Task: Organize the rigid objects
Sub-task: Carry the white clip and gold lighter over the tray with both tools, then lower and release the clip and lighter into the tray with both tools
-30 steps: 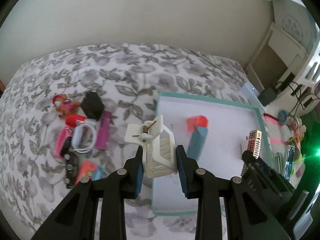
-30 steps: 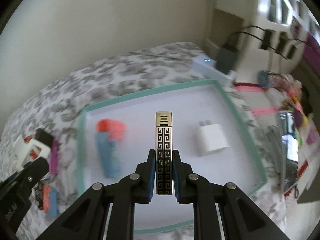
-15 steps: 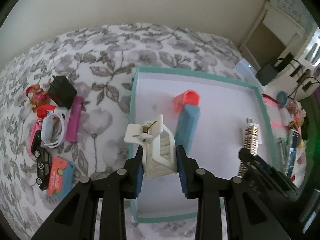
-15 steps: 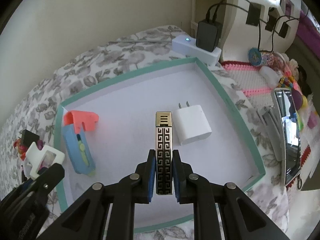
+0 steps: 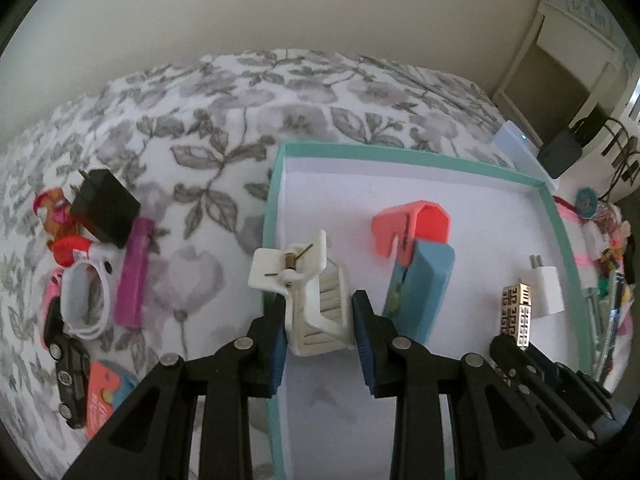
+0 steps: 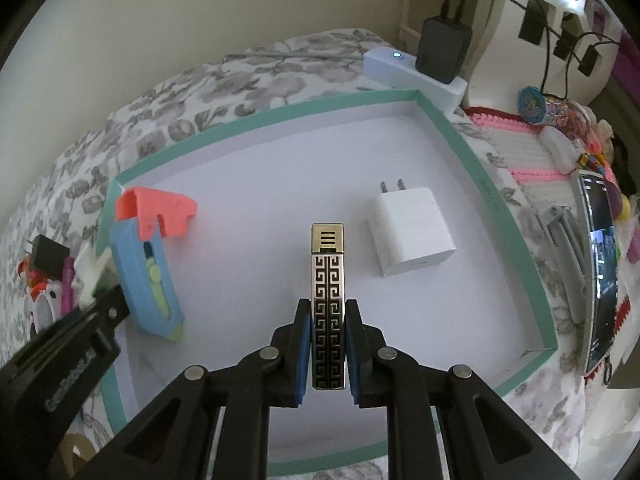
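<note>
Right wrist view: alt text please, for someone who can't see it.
The right gripper is shut on a metal lighter with a black key pattern, held above a white tray with a teal rim. In the tray lie a white charger plug and a blue case with a coral lid; the left gripper's white clip enters at left.
</note>
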Demonstrator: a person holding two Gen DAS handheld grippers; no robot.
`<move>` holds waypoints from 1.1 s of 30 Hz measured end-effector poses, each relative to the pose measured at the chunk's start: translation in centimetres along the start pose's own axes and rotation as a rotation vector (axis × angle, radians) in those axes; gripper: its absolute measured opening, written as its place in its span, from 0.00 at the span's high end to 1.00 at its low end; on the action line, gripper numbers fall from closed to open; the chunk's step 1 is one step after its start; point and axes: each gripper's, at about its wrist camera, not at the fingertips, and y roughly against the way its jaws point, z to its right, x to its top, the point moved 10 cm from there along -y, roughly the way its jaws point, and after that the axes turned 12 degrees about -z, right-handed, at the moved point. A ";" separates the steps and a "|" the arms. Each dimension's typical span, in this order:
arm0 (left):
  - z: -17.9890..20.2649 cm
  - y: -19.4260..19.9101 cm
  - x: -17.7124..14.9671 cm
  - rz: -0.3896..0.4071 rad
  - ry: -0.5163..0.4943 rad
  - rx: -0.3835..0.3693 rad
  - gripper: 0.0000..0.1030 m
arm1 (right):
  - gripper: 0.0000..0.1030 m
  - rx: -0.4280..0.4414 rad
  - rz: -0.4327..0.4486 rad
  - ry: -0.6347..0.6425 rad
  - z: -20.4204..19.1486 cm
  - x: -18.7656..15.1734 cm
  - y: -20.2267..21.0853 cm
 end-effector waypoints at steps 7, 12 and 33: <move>-0.9 0.2 -0.1 -0.010 0.064 -0.038 0.69 | 0.84 0.002 -0.007 0.021 -0.5 0.0 -0.5; -2.2 0.3 -0.4 -0.018 0.115 -0.031 0.69 | 0.84 0.020 -0.009 0.056 -1.8 -0.2 -0.4; -5.4 0.6 -1.4 -0.056 0.199 -0.005 0.69 | 0.83 0.039 0.002 0.186 -6.2 -0.8 -0.2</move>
